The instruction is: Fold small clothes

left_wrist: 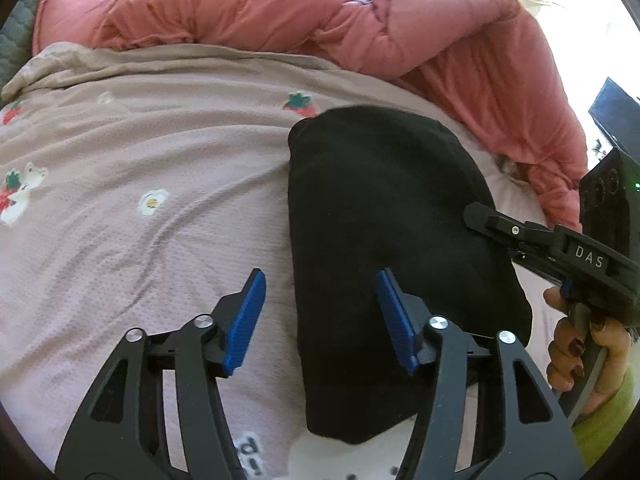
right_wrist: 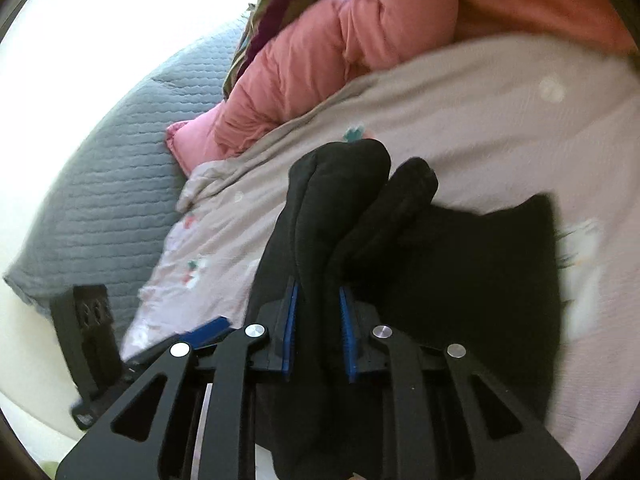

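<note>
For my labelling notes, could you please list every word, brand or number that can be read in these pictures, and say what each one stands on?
"DAS": white letters on the black body of the right hand-held gripper, in the left wrist view.
Dark letters on a white patch of the pink bedsheet, at the bottom edge between the fingers of the left hand-held gripper: cut off, not readable.
Right wrist view: no text.

We see the garment lying on the sheet, with the quilt heaped behind both, the left gripper straddling the garment's left edge, and the right gripper (clamped on a raised fold) at its right.
</note>
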Tool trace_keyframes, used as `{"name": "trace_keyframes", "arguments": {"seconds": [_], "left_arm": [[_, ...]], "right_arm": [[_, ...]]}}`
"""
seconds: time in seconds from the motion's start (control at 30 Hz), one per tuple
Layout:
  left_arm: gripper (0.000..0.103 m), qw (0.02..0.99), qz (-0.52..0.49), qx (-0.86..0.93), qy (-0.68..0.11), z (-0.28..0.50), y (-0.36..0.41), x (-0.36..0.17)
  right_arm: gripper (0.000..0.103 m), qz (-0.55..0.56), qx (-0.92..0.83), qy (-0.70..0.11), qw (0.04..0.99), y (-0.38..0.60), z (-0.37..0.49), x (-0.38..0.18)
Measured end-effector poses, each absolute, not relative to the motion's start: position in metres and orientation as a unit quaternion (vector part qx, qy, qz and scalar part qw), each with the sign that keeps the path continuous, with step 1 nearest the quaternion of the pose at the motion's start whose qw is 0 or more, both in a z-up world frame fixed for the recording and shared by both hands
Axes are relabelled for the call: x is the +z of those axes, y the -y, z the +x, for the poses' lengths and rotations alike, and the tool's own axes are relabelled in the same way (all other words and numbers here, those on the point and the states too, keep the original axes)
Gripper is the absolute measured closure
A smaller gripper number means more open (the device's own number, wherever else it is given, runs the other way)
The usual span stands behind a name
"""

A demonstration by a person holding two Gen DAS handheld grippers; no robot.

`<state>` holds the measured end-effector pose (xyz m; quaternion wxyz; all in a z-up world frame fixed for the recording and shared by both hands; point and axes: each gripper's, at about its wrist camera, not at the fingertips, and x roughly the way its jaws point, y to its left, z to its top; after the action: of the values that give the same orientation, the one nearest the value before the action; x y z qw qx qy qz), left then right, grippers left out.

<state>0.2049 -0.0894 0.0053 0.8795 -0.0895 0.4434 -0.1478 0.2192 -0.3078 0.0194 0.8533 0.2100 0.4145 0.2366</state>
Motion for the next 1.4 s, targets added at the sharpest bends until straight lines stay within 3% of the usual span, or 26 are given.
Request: {"name": "trace_keyframes", "arguments": {"seconds": [0.53,0.6,0.67,0.83,1.07,1.4], "left_arm": [[0.041,0.857,-0.014,-0.192,-0.478,0.189,0.163,-0.004],[0.042,0.866,-0.022,-0.185,-0.464,0.186,0.159,0.000],[0.042,0.877,-0.008,-0.170,-0.449,0.185,0.157,0.005],[0.042,0.868,0.018,-0.161,-0.470,0.190,0.161,-0.006],[0.042,0.864,-0.003,-0.166,-0.475,0.189,0.155,-0.014],[0.041,0.861,-0.017,-0.173,-0.478,0.180,0.152,-0.024]], "right_arm": [[0.085,0.111,0.117,-0.459,0.874,0.359,0.199,-0.021],[0.082,0.114,0.109,-0.455,0.877,0.362,0.196,-0.024],[0.065,0.106,0.096,-0.452,0.881,0.363,0.194,-0.025],[0.057,0.110,0.082,-0.443,0.886,0.363,0.184,-0.018],[0.055,0.108,0.103,-0.393,0.907,0.353,0.143,0.009],[0.051,0.087,0.069,-0.446,0.888,0.352,0.140,-0.032]]}}
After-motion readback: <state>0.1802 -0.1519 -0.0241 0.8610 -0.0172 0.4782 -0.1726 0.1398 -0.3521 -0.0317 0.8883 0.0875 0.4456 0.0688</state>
